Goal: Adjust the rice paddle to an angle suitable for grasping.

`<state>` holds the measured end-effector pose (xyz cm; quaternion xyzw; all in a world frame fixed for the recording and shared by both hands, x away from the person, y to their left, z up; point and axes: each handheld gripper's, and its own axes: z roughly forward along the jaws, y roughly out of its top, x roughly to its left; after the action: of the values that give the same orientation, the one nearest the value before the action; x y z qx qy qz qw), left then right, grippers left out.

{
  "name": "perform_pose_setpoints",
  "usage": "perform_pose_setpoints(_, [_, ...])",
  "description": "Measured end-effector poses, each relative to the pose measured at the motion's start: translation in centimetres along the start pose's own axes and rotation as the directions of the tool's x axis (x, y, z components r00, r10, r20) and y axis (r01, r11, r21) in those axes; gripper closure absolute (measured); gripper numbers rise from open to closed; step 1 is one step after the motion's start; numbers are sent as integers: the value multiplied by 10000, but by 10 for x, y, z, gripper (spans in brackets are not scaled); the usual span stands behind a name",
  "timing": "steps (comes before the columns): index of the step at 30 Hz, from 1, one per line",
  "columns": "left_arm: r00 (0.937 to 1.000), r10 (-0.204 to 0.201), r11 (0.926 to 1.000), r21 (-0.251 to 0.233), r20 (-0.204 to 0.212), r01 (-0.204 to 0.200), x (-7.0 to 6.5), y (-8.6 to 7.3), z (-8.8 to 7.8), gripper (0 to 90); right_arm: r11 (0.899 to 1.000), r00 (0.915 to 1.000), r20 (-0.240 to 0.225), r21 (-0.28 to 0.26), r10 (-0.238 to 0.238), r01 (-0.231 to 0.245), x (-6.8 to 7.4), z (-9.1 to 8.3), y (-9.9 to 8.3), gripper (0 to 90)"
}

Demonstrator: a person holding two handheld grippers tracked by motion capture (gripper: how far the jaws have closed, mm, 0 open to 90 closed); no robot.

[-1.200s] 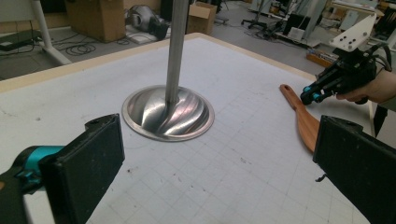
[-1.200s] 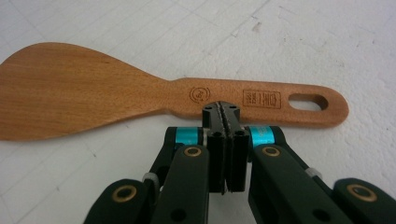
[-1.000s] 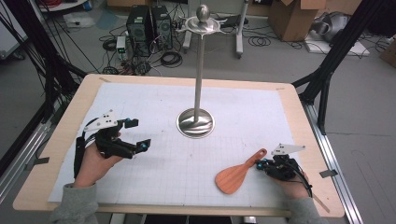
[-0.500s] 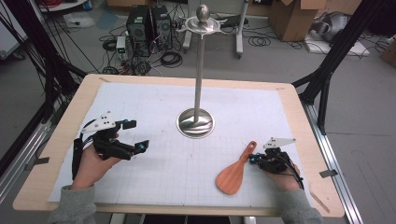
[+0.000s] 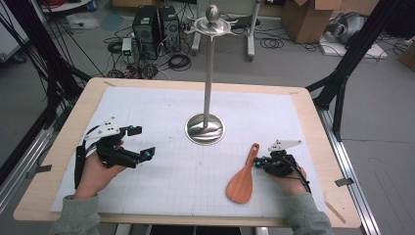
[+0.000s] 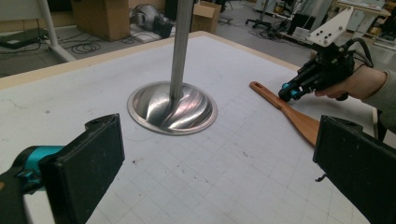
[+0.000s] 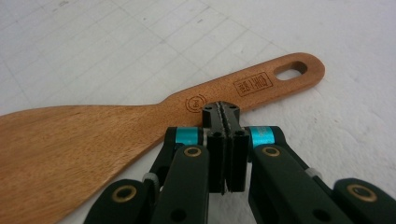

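A white gridded mat [image 5: 161,112] covered the wooden table [image 5: 73,122]; on it, right of centre, lay a wooden spatula [image 5: 242,178], flat, its handle pointing toward the metal stand [image 5: 205,128]; the right gripper [image 5: 264,163] sat with jaws pressed together, tips against the handle's edge but gripping nothing, the handle's hole end [image 7: 290,70] just beyond; well apart at the left, the left gripper [image 5: 139,143] hovered with jaws spread wide, empty, facing the stand's base.
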<state>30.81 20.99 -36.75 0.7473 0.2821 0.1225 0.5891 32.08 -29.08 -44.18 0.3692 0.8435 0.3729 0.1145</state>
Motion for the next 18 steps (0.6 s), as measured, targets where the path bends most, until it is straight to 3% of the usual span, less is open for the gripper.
perform_pose_setpoints(18, [9999, -60, 10000, -47, -112, 59, 0, -2, -7, 25, 9982, 9971, -472, 81, -597, 601, 14, 24, 23, 893])
